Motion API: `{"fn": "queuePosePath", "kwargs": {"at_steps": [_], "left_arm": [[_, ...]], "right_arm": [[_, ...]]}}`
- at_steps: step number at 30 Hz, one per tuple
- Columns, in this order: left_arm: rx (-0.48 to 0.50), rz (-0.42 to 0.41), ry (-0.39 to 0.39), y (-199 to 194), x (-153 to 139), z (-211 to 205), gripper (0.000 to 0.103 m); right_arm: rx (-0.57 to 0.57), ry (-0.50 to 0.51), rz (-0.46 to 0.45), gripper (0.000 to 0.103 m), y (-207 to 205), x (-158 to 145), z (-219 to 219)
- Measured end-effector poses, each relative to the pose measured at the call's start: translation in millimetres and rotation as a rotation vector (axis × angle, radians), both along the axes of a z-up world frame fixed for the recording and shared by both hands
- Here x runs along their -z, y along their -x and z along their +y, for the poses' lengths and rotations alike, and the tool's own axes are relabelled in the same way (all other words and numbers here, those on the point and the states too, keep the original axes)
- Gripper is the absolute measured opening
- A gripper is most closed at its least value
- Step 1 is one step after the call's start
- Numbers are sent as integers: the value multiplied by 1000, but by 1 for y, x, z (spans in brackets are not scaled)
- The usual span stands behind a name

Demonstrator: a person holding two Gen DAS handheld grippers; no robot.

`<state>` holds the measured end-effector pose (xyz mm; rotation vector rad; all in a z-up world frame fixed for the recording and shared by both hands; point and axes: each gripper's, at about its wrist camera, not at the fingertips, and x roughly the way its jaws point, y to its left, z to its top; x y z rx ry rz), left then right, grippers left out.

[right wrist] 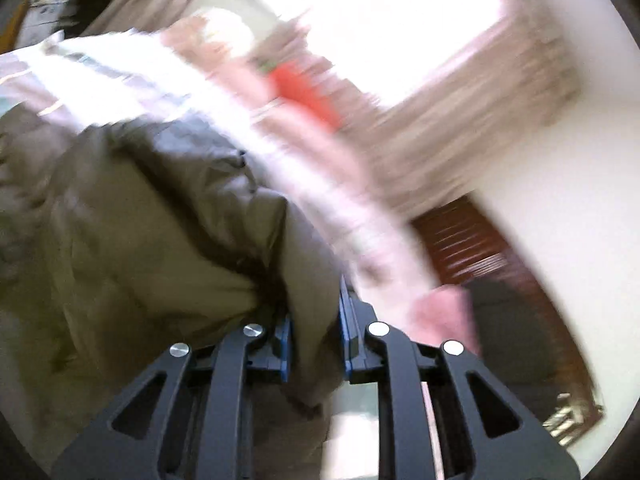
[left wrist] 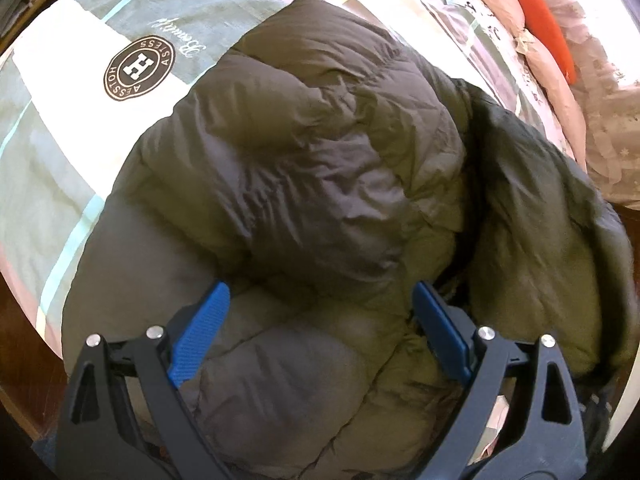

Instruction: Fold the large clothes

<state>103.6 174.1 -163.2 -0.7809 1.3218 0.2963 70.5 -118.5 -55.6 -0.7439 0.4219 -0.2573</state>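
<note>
A big olive-green padded jacket lies bunched on the bed. My left gripper hangs just above its near part, jaws wide apart and empty, blue pads on either side of the cloth. In the right wrist view, which is blurred by motion, my right gripper is shut on a thick fold of the jacket, which fills the left half of that view. The jacket's right side in the left wrist view is raised into a dark fold.
The bed carries a striped sheet with a round dark logo. A pink quilt and an orange carrot toy lie at the far right. Brown wooden floor and a white wall show beyond the bed edge.
</note>
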Motion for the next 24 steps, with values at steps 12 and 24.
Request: {"fn": "queuePosePath", "kwargs": {"at_steps": [12, 24], "left_arm": [[-50, -12, 32, 7, -6, 16, 95], [270, -121, 26, -25, -17, -66, 99]], "right_arm": [[-494, 36, 380, 18, 81, 64, 21], [-45, -1393, 755, 99, -65, 45, -103]]}}
